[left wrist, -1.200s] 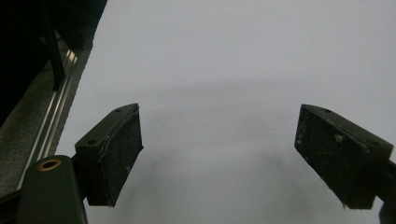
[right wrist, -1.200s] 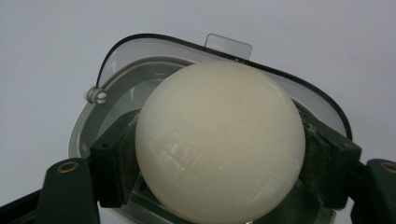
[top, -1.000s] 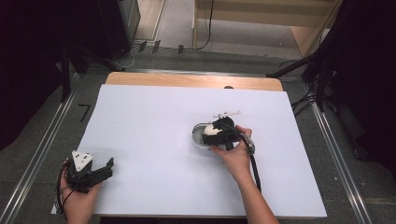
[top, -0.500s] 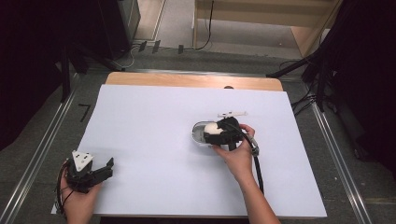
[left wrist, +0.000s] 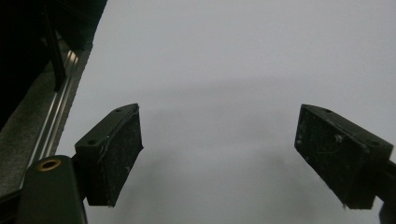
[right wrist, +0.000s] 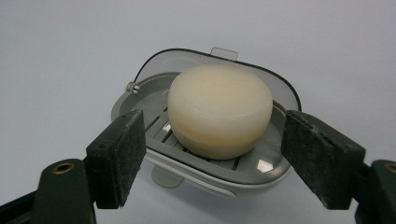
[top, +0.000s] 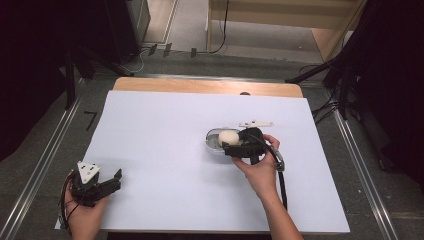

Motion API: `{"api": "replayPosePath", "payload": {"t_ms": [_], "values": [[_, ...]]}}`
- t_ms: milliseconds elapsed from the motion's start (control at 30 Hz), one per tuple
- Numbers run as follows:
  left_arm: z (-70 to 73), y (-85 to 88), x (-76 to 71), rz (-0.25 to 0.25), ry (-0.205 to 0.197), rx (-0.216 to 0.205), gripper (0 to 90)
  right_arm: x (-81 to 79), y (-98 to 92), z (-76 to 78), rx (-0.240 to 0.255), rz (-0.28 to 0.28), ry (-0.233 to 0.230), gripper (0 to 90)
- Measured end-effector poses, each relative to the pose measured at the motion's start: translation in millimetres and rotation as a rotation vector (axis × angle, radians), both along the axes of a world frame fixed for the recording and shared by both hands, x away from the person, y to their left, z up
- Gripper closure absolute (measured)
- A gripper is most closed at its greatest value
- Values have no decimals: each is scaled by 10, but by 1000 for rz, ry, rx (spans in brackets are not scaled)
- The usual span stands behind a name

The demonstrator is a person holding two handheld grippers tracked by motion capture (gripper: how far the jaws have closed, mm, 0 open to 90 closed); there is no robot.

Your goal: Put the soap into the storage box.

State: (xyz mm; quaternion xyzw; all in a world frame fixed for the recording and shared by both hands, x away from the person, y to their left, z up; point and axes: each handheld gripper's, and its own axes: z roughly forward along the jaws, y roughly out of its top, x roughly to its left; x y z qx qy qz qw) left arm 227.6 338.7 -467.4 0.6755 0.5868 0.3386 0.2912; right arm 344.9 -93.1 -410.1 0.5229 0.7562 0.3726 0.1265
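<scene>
The right gripper (right wrist: 210,158) is held with its jaws spread wide, one on each side of a grey soap dish (right wrist: 205,165) without touching it. A round cream soap bar (right wrist: 219,109) is seated on the dish's slatted tray, and a clear hinged lid (right wrist: 219,63) stands open behind it. The dish (top: 215,142) lies right of centre on the white table cover (top: 165,130). The left gripper (left wrist: 219,154) is held open over bare cover near the front left corner.

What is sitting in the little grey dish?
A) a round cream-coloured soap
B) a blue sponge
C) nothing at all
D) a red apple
A: the right gripper view shows a round cream-coloured soap resting on the slatted tray of the open grey dish, just ahead of the right gripper, whose jaws stand apart.
</scene>
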Motion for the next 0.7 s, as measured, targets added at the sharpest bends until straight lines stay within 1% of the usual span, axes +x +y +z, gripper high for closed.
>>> {"api": "replayPosePath", "payload": {"t_ms": [233,367,500,533,567,700], "values": [[0,0,-2,-1,-2,-1,160,-75,-106,-44,1,-10,-1,229],[-1,-1,-1,-1,-2,2,160,-129,-192,-91,-1,-18,9,203],[-1,-3,-2,1,-2,4,160,-182,-299,-127,-8,-26,10,181],[-1,-3,-2,1,-2,4,160,-182,-299,-127,-8,-26,10,181],[-1,-5,-2,1,-3,4,160,-202,-364,-143,-1,-33,10,172],[0,-3,-3,1,-2,4,160,-256,-486,-166,18,-37,2,155]]}}
